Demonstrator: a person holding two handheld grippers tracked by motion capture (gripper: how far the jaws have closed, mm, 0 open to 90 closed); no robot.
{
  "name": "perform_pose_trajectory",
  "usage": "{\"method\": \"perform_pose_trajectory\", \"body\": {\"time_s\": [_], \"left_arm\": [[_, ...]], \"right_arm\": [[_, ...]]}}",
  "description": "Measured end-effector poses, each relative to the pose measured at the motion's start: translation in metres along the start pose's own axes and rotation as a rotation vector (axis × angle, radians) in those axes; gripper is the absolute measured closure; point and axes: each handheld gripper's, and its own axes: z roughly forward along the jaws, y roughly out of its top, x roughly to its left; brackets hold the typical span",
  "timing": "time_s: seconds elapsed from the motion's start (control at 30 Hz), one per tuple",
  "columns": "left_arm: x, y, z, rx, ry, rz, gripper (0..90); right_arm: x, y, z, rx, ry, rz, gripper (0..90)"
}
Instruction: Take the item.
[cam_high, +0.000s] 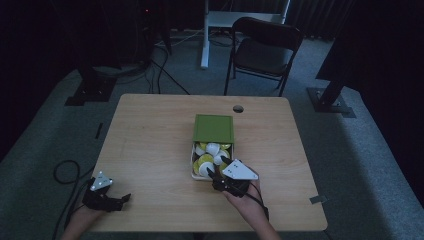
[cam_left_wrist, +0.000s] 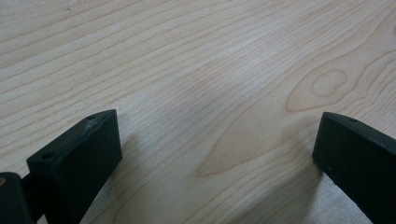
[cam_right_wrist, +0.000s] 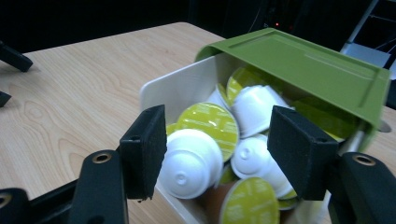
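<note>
Hovering half-open, the right gripper (cam_right_wrist: 217, 154) brackets a white capsule (cam_right_wrist: 190, 163) in the box (cam_right_wrist: 175, 88).

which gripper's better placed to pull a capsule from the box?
Right. The right gripper sits at the open box, jaws open around a white capsule. The left gripper rests far off at the table's near left corner, jaws open over bare wood.

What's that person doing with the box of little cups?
A person holds a gripper in each hand. The right gripper hangs open over a white box full of small white pods with green lids, its jaws either side of one white pod, not pressing on it. The box's green lid is pushed back. The left gripper rests open over the wooden table.
</note>
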Motion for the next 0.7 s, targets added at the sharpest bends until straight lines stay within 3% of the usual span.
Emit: {"method": "perform_pose_trajectory", "body": {"time_s": [0.4, 0.7], "left_arm": [[0.0, 0.0, 0.0, 0.0, 0.0, 0.0, 1.2], [0.0, 0.0, 0.0, 0.0, 0.0, 0.001, 1.2]], "right_arm": [[0.013, -0.011, 0.02, 0.023, -0.001, 0.059, 36.0], [0.018, -0.02, 0.03, 0.049, -0.024, 0.057, 36.8]]}}
